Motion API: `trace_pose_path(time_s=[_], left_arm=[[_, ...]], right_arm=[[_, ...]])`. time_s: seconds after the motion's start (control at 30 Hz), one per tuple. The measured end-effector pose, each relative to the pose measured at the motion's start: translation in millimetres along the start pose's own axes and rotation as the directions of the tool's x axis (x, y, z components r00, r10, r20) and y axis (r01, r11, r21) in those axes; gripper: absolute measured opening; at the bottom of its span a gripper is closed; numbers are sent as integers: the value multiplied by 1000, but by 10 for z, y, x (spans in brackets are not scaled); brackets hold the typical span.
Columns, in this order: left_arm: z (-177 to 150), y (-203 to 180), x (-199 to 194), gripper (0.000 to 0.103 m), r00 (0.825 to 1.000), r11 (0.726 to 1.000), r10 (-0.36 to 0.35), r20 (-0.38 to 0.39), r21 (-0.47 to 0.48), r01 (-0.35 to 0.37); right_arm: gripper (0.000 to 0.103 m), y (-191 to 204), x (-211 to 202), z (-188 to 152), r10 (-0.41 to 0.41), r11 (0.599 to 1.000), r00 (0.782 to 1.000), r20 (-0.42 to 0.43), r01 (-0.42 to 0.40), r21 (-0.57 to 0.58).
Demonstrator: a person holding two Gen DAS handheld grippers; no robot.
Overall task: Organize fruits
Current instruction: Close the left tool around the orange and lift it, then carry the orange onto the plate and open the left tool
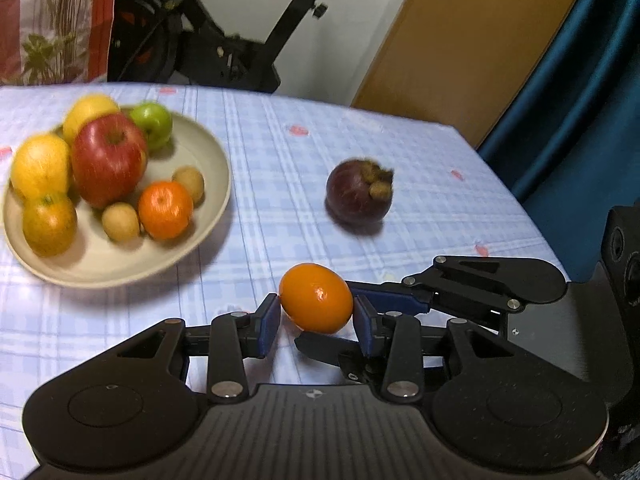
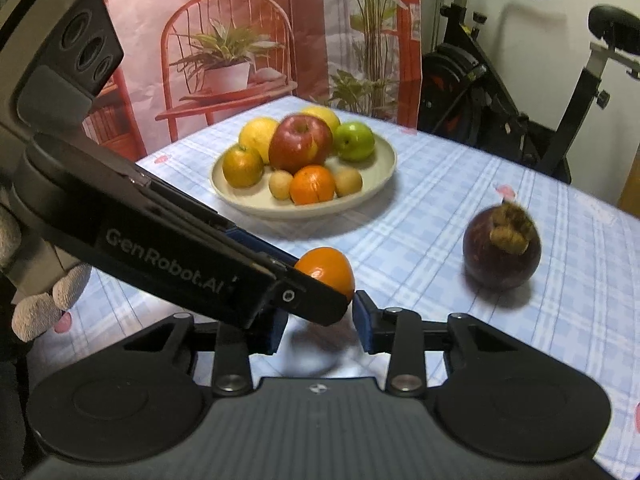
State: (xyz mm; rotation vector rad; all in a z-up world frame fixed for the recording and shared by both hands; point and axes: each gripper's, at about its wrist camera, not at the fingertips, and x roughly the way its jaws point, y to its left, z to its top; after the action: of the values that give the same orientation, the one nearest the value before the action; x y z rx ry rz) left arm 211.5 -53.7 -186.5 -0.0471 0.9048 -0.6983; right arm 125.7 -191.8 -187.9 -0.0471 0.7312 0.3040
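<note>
Sitting at the bottom centre of the left wrist view, the left gripper (image 1: 316, 322) has its blue pads (image 1: 269, 325) on either side of a small orange (image 1: 316, 298); the pads look to be pressing both sides of it, so it seems clamped, jaws only as wide as the fruit; the orange is low over the surface (image 1: 280, 152), and whether it touches the cloth I can't tell.

The right gripper (image 1: 384, 304) comes in from the right edge of that frame, its fingers reaching to the orange's right side; in its own view the right gripper (image 2: 320, 326) has its jaws partly spread with nothing between them; the left gripper (image 2: 308, 304) crosses from the upper left of that frame and covers part of the orange (image 2: 326, 270), which sits just past the right gripper's fingertips.

A mangosteen (image 1: 359, 192) lies alone on the checked cloth, right of centre, apart from everything else; the plate (image 1: 188, 236) is at the left of the left view, a bit blurry, holding a red apple (image 1: 109, 158), green apple (image 1: 153, 124), two yellow fruits, two oranges and two small brown fruits, all crowded together.

An exercise bike (image 1: 248, 40) stands behind the surface at the top of the frame.
</note>
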Motion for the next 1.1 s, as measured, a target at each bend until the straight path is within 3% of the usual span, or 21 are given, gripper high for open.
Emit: trace_pose_path(time_s=[0.27, 0.57, 1.1], left_arm=[[241, -34, -391, 42, 995, 999, 6, 104, 31, -10], [685, 201, -632, 42, 977, 1000, 25, 210, -7, -24], [903, 692, 110, 41, 995, 997, 48, 87, -71, -42]], right_arm=[[38, 104, -203, 373, -1, 999, 997, 76, 4, -41], [38, 151, -162, 968, 14, 994, 986, 166, 4, -109], [38, -379, 676, 958, 37, 999, 998, 60, -35, -30]])
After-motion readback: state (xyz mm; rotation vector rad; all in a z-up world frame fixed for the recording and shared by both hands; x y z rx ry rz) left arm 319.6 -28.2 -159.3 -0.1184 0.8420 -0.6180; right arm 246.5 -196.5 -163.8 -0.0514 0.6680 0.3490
